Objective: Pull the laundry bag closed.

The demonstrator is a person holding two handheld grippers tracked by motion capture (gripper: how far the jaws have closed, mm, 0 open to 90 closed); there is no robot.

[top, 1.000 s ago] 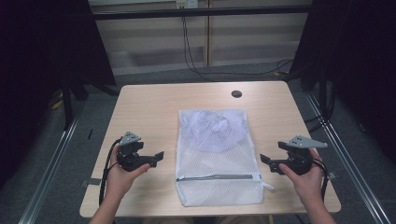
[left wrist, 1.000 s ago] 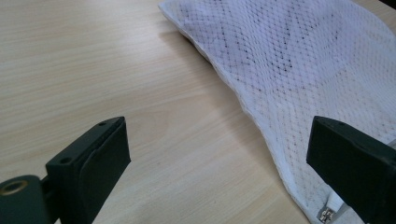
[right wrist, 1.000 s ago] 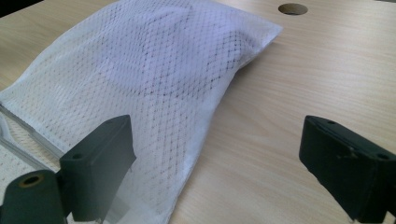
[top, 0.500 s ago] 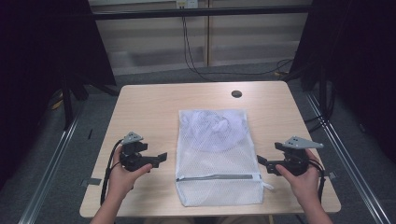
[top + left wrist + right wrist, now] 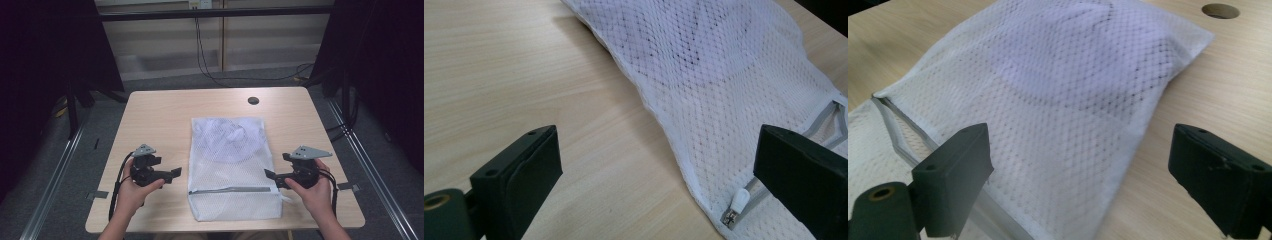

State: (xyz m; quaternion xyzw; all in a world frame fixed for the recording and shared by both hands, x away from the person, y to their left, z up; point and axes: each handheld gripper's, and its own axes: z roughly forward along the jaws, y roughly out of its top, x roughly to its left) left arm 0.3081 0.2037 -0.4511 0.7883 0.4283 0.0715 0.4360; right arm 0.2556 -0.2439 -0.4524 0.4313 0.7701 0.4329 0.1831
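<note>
White mesh laundry bag (image 5: 231, 167) lies flat mid-table (image 5: 160, 115), zipper (image 5: 235, 189) near the front edge, while the left gripper (image 5: 175, 173) and right gripper (image 5: 267, 175) flank it, jaws spread wide, gripping nothing.

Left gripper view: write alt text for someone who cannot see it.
A white mesh laundry bag lies on a light wooden table, its edge running between the left gripper's two black, wide-open fingers. Its grey zipper ends at a white pull tab near the bottom edge.
</note>
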